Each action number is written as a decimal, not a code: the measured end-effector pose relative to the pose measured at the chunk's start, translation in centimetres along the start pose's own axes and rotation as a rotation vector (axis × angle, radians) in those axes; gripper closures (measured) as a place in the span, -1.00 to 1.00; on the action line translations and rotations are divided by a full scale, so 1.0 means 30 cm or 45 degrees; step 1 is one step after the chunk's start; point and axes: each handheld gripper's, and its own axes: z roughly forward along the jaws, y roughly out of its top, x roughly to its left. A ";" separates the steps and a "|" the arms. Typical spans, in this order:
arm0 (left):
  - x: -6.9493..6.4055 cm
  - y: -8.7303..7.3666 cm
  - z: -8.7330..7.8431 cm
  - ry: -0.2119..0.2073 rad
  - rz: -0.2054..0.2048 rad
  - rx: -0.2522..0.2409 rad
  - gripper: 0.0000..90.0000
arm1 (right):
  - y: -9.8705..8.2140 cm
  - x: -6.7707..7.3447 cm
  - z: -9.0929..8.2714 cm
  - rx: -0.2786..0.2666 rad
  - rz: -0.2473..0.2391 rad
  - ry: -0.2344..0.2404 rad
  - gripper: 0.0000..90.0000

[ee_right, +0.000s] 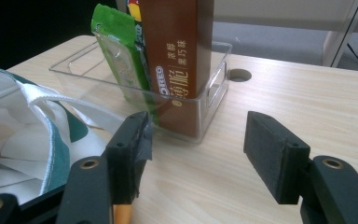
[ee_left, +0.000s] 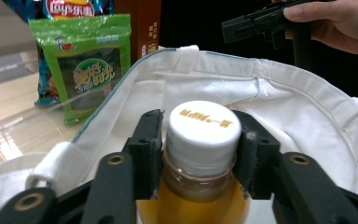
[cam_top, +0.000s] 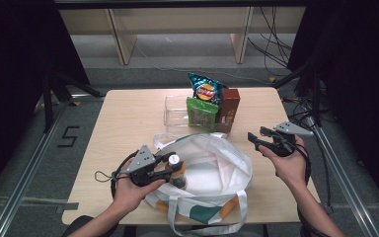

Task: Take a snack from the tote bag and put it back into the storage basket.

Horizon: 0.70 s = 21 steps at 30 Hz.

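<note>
My left claw (ee_left: 200, 154) is clamped on the bottle (ee_left: 204, 140) at the bag (cam_top: 217, 163) mouth, lower centre; my right claw (ee_right: 198, 158) hangs released, snacks (cam_top: 205, 106) left binned.

- A light wooden table (cam_top: 128, 113) stands on a grey floor.
- A white cloth tote bag (cam_top: 217, 168) with green and orange patches lies open near the front edge.
- The left gripper (cam_top: 170, 170) holds a white-capped bottle of amber liquid (cam_top: 176, 170) at the bag's mouth.
- The right gripper (cam_top: 256, 143) hovers beside the bag, jaws apart and empty.
- Behind the bag, a clear plastic bin (cam_top: 175, 109) holds a green snack packet (cam_top: 201, 113), a blue crisp bag (cam_top: 206, 89) and a brown box (cam_top: 228, 109).
</note>
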 end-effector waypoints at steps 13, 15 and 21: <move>0.021 0.017 -0.005 -0.074 0.020 0.047 0.30 | 0.002 0.001 -0.008 0.021 -0.005 -0.013 -0.04; 0.028 0.019 -0.006 -0.087 0.018 0.048 0.30 | -0.001 0.000 -0.003 -0.006 -0.003 0.010 -0.02; 0.031 0.036 -0.010 -0.115 0.043 0.069 0.30 | 0.004 -0.002 -0.012 -0.013 -0.001 -0.013 -0.02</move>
